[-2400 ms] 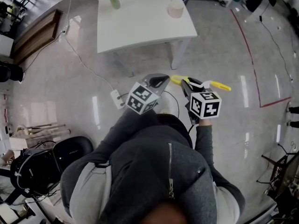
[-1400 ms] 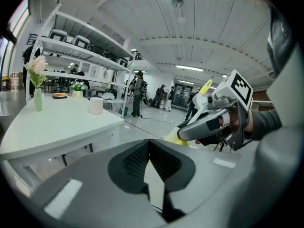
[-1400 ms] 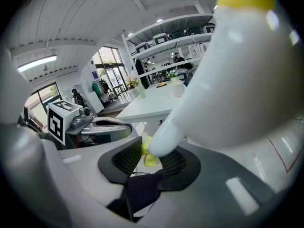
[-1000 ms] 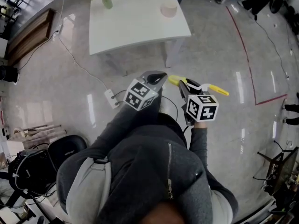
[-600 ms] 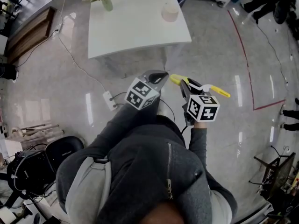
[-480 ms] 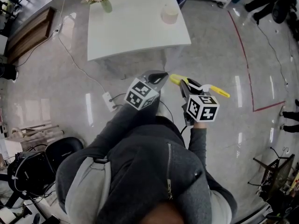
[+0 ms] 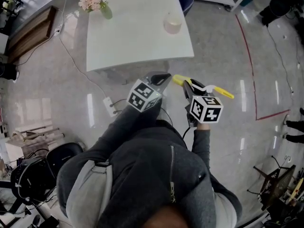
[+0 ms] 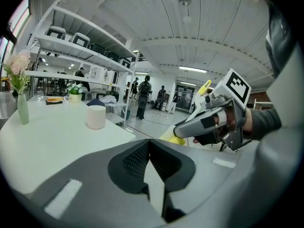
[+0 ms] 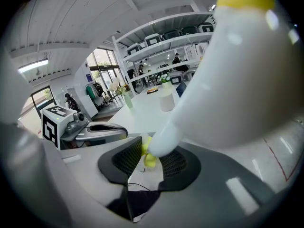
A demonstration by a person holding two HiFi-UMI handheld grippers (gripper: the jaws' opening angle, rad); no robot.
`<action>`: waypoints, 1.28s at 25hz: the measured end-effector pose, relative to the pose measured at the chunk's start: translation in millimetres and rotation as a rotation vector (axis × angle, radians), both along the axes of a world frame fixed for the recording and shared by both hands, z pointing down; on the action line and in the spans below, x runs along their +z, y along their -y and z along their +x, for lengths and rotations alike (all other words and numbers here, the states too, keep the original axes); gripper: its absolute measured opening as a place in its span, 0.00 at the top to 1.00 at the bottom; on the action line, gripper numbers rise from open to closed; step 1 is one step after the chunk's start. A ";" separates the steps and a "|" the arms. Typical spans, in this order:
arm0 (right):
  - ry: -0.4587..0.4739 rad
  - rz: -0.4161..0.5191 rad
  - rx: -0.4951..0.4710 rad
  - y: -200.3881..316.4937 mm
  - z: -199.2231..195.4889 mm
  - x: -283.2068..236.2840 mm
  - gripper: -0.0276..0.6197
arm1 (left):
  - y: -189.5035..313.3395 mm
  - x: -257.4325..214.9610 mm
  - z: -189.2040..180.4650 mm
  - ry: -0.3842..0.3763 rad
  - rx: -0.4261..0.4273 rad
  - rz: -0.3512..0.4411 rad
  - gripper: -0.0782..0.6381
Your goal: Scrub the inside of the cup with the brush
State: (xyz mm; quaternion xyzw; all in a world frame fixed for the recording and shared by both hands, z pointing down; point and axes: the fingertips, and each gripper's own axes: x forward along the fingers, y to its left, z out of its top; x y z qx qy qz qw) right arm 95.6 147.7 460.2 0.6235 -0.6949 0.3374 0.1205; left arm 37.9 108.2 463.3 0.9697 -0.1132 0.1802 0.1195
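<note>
A pale cup [image 7: 172, 23] stands near the right edge of a white table [image 7: 137, 37], well ahead of both grippers. It also shows as a white cup [image 8: 96, 117] in the left gripper view and as a small cup [image 9: 166, 100] in the right gripper view. My right gripper [image 7: 188, 84] is shut on a yellow and white brush [image 7: 223, 90], which crosses the jaws; the brush [image 9: 228, 80] fills much of its own view. My left gripper [image 7: 165, 76] is shut with nothing in it, its jaws [image 8: 149, 144] pressed together. Both are held in front of the person's chest, above the floor.
A vase of pink flowers [image 7: 95, 1] stands at the table's far left corner. On the floor lie a power strip with its cable [image 7: 110, 106] and a red tape line [image 7: 249, 65]. A black chair [image 7: 66, 153] is at lower left. Shelving [image 8: 71, 39] and people [image 8: 145, 96] are beyond the table.
The table and cup have come nearer and lower in the head view as the person moves toward them. Both grippers keep their pose, and the brush stays in the right one.
</note>
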 end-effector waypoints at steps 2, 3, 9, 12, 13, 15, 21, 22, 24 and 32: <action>0.000 -0.005 -0.001 13.6 8.3 -1.7 0.78 | 13.5 -2.4 8.0 -0.002 -0.002 -0.003 0.88; 0.000 -0.007 -0.001 21.2 12.6 -2.6 0.78 | 21.0 -3.7 11.9 -0.003 -0.003 -0.004 0.88; -0.005 -0.015 0.007 63.1 34.3 -7.4 0.78 | 65.9 -7.1 27.0 -0.005 -0.006 -0.009 0.88; -0.010 -0.014 0.010 84.6 41.6 -11.0 0.78 | 89.1 -8.4 32.5 -0.008 -0.011 -0.012 0.88; -0.011 -0.013 0.011 90.9 43.7 -12.2 0.78 | 96.0 -9.2 34.7 -0.010 -0.012 -0.013 0.88; -0.016 -0.010 0.014 103.5 48.6 -14.7 0.78 | 109.0 -11.6 39.9 -0.016 -0.008 -0.011 0.88; -0.027 -0.012 0.021 137.3 60.8 -15.7 0.78 | 143.7 -15.9 52.0 -0.027 0.000 -0.002 0.88; -0.027 -0.012 0.019 142.2 61.4 -15.6 0.78 | 149.1 -16.2 52.3 -0.029 -0.001 0.000 0.88; -0.029 -0.015 0.014 151.4 62.4 -15.2 0.78 | 159.8 -16.3 52.0 -0.034 -0.009 0.002 0.88; -0.041 -0.016 0.005 188.9 64.7 -19.5 0.78 | 200.5 -16.1 50.7 -0.047 -0.036 -0.010 0.88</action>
